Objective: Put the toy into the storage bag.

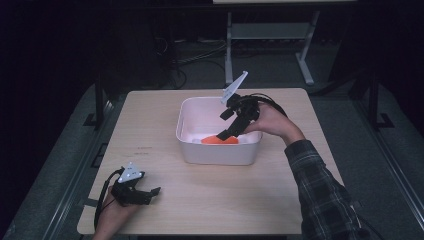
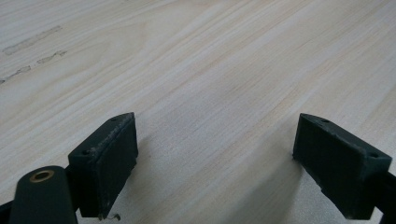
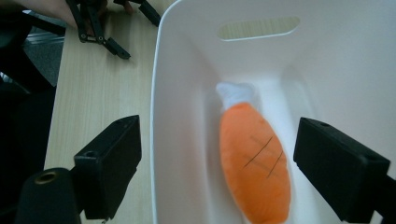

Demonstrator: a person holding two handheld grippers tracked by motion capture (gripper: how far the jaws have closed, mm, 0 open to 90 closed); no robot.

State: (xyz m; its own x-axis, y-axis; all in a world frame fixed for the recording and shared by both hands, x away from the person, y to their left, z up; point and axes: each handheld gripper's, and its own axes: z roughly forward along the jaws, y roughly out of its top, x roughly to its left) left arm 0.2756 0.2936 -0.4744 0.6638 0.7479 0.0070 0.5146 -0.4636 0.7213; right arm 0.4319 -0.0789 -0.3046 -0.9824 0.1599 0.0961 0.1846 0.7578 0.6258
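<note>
An orange plush carrot (image 1: pixel 220 139) with a white top lies on the bottom of a white plastic bin (image 1: pixel 215 155) at the middle of the table. My right gripper (image 1: pixel 224 135) hangs tilted over the bin and points down at the carrot. In the right gripper view its jaws (image 3: pixel 217 154) stand wide open above the carrot (image 3: pixel 254 163), apart from it, with one jaw over the bin's wall (image 3: pixel 168 93). My left gripper (image 1: pixel 152 194) rests on the table at the near left. It is open (image 2: pixel 215 154), with bare wood between its jaws.
The light wood table (image 2: pixel 210 70) has free room on all sides of the bin. The bin has a handle slot (image 3: pixel 258 28) in its end wall. Beyond the table's far edge stand a white metal frame (image 1: pixel 305 60) and cables on a dark floor.
</note>
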